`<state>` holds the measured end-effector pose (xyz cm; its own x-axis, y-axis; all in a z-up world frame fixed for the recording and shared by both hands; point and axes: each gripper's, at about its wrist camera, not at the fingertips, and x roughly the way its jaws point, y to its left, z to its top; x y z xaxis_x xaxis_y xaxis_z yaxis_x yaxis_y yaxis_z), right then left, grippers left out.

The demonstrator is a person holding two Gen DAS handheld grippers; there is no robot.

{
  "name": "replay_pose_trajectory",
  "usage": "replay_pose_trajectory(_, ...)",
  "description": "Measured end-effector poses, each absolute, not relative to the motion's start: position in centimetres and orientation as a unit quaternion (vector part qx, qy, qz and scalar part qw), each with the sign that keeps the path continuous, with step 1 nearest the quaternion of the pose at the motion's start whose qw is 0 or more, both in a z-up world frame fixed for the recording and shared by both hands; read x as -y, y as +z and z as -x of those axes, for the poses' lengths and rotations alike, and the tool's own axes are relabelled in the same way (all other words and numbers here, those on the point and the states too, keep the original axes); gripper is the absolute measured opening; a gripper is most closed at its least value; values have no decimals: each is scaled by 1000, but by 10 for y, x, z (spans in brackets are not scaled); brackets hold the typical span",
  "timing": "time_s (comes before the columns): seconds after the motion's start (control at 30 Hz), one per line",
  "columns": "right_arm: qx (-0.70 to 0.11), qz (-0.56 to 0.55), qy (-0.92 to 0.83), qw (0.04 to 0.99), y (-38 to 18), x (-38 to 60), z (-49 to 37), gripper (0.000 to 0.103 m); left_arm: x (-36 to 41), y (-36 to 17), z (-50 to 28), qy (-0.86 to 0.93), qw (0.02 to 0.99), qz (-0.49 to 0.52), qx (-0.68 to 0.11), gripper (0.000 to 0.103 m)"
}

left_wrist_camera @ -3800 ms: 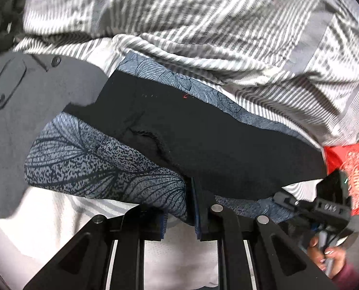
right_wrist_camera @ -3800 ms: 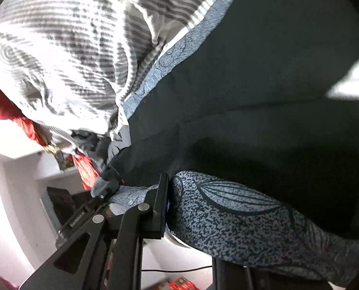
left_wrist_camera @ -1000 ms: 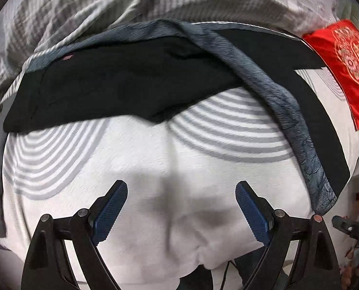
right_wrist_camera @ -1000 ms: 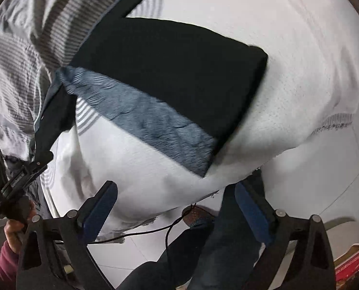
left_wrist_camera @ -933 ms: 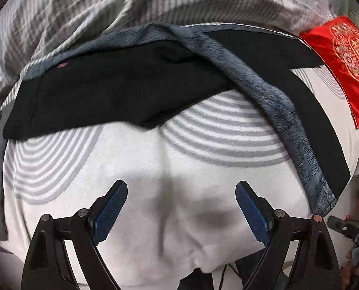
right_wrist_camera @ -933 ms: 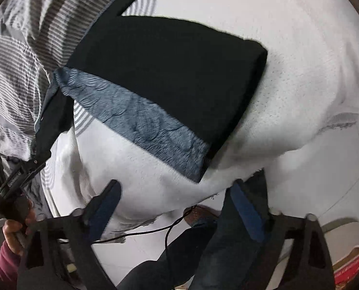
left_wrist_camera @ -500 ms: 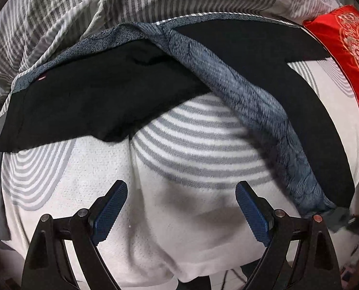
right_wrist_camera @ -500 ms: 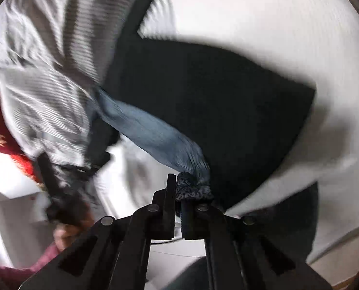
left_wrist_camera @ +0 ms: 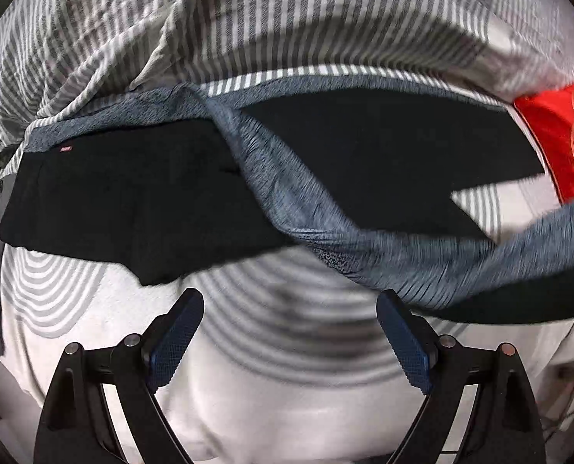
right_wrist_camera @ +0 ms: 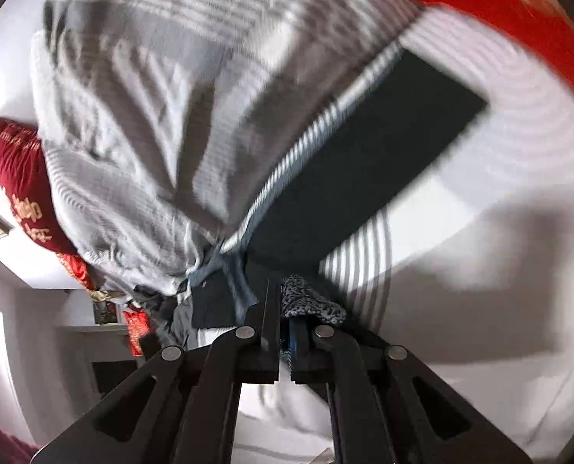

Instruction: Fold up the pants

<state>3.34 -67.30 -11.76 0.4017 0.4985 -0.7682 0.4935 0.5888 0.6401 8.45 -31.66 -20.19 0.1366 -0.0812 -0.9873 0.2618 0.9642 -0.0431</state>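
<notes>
right claw (right_wrist_camera: 285, 315) clamps pants (left_wrist_camera: 132, 193) hem | hem end hidden

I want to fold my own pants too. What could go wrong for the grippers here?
1. The right gripper pinches only a small bunch of the pants at the leg's end, so the cloth might slip out mid-pull.
2. The left gripper hangs open over the sheet, holding nothing down, so the whole garment could drag along instead of folding.
3. The lifted leg looks twisted and could land creased.
</notes>
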Motion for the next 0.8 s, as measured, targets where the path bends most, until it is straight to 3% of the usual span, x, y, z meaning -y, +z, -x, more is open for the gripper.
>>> replay_pose_trajectory(0.4,-580,-397,-56,709,-181,777,-167,4,372,-209,-147,-81,773,-75,-625,92)
replay_pose_trajectory(0.73,-623,-370,-110,681,-235,801,-184,5,393,-240,-187,-60,772,-84,-627,92)
replay_pose_trajectory(0.77,-625,-369,-110,679,-232,801,-184,9,395,-239,-189,-61,773,-82,-627,92)
replay_pose_trajectory(0.8,-624,-364,-112,683,-226,799,-183,24,398,-238,-190,-62,773,-83,-626,92)
